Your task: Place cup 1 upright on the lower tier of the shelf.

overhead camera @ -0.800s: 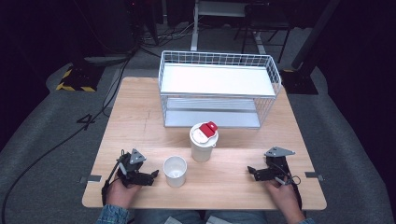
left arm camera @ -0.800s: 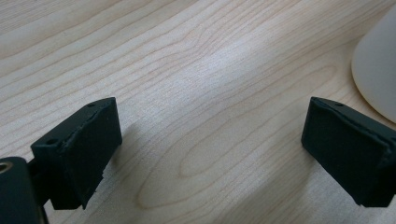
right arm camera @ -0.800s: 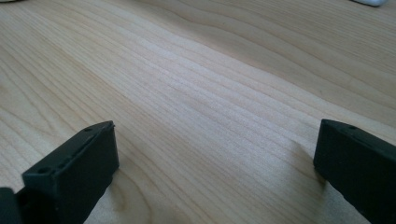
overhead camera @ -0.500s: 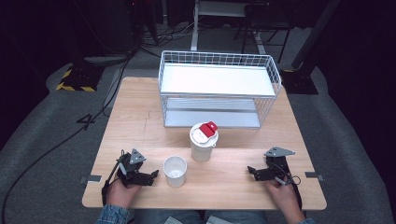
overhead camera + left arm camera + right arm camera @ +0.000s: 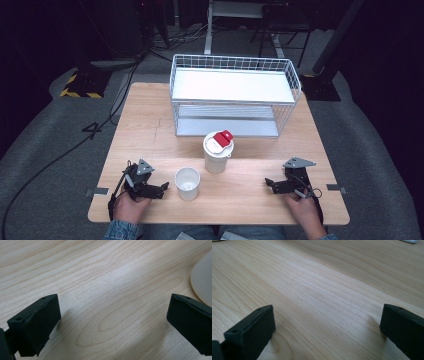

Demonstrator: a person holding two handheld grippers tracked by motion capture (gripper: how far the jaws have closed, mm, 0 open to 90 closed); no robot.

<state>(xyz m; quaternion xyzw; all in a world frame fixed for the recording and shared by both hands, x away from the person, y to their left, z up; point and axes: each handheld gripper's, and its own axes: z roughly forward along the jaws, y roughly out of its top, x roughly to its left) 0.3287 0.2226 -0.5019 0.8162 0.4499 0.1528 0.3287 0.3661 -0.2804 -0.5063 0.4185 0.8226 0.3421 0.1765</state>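
A white empty cup (image 5: 187,183) stands near the table's front, left of centre. Behind it to the right stands a white lidded container (image 5: 218,151) with a red flap on its lid. My left gripper (image 5: 163,188) rests on the wood at the front left, jaws wide apart and empty, pointing toward the cup. The cup's side (image 5: 203,280) shows at the right edge of the left gripper view, beyond my left gripper (image 5: 113,322). My right gripper (image 5: 268,184) lies at the front right, open, with bare wood between the jaws of my right gripper (image 5: 328,327).
A white wire basket rack (image 5: 235,95) with two shelves stands at the back of the wooden table (image 5: 150,130). Grey floor, cables and a yellow-black striped plate (image 5: 80,85) lie beyond the table's left side.
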